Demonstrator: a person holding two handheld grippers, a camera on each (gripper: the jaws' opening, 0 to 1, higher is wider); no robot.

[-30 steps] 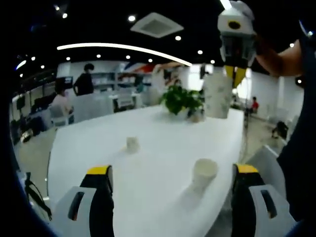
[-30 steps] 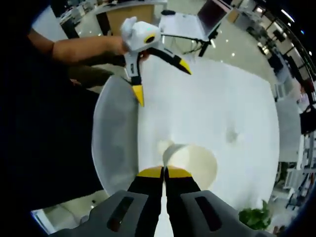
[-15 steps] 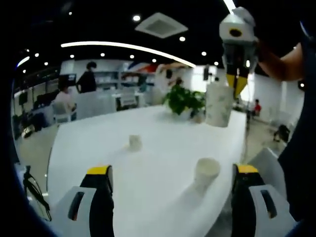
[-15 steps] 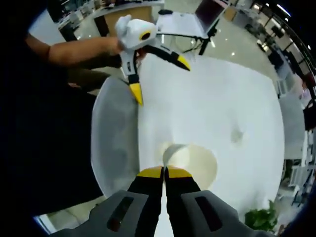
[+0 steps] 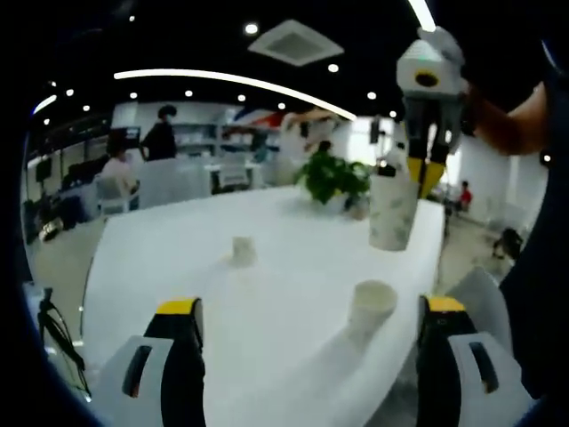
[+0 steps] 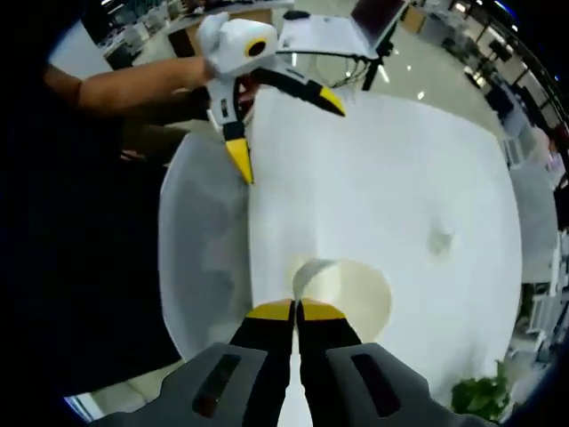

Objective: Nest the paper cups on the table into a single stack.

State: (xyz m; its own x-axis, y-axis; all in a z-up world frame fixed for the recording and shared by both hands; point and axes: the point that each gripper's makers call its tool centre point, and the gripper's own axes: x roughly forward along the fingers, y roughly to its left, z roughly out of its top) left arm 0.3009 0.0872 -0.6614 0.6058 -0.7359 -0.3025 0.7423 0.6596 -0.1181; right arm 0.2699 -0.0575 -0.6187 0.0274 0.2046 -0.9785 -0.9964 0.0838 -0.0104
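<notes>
The right gripper (image 5: 420,169) is closed on the rim of a patterned paper cup (image 5: 392,211), holding it in the air above the tabletop (image 5: 267,302) near its right edge. The left gripper (image 5: 307,307), jaws spread wide, holds nothing. A plain cup (image 5: 371,306) stands upright near the tabletop's right edge, below the held one. A small cup (image 5: 242,250) stands mid-table, well apart from both.

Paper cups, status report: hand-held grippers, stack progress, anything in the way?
Right hand-held gripper shut on held cup, raised above near cup. Left hand-held gripper open, empty. Far cup stands alone, unstacked. Potted plant well beyond; path unobstructed.
</notes>
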